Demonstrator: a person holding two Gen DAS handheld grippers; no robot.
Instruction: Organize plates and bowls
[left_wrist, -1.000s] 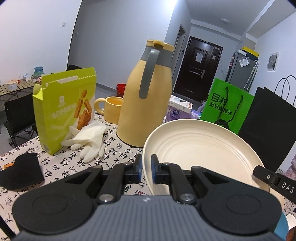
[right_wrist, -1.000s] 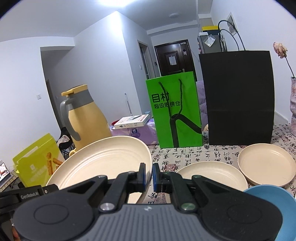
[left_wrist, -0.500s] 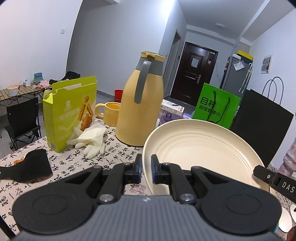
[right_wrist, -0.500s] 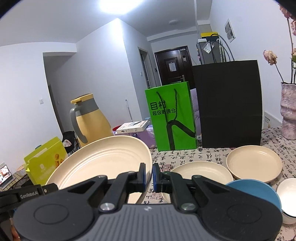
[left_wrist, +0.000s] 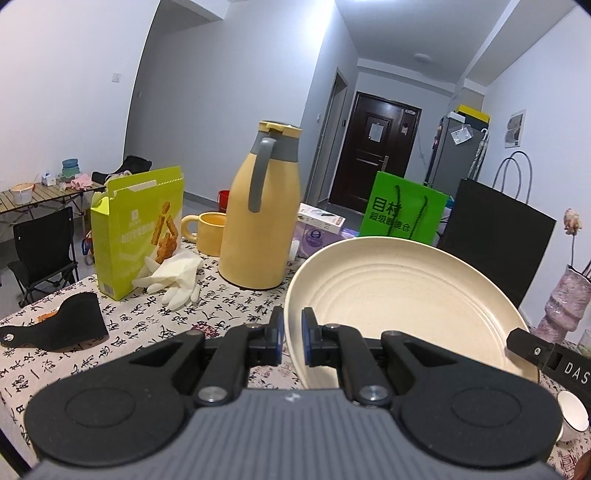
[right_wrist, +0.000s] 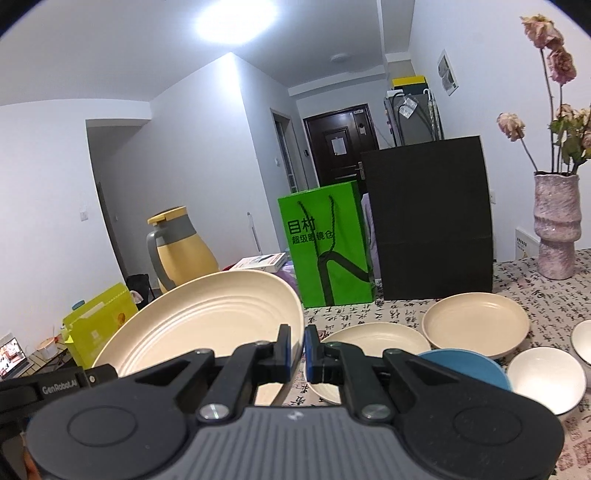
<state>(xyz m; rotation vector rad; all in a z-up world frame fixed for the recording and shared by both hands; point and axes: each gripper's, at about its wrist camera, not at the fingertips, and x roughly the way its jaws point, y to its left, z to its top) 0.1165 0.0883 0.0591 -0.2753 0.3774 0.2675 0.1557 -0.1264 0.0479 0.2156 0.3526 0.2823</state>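
Both grippers are clamped on one big cream plate (left_wrist: 406, 295), each on an opposite edge. The left gripper (left_wrist: 292, 332) has its jaws closed on the rim at the plate's nine o'clock side; the right gripper (right_wrist: 297, 349) has its jaws closed on the rim at the three o'clock side. The plate is up off the bench (left_wrist: 155, 332), tilted, its ribbed face toward the cameras.

From the left wrist camera, a yellow jug (left_wrist: 258, 218) stands at about eleven o'clock of the plate, with a yellow mug (left_wrist: 208, 232) and a lime box (left_wrist: 138, 229) further round toward ten. White gloves (left_wrist: 173, 273) lie at the foot of the box.

From the right wrist camera, at three o'clock of the held plate, two more cream plates (right_wrist: 373, 339) (right_wrist: 476, 325), a blue bowl (right_wrist: 469, 369) and a white bowl (right_wrist: 546, 376) sit on the patterned cloth. Behind them stand a green bag (right_wrist: 327, 243), a black bag (right_wrist: 428, 218) and a pink vase (right_wrist: 556, 225).
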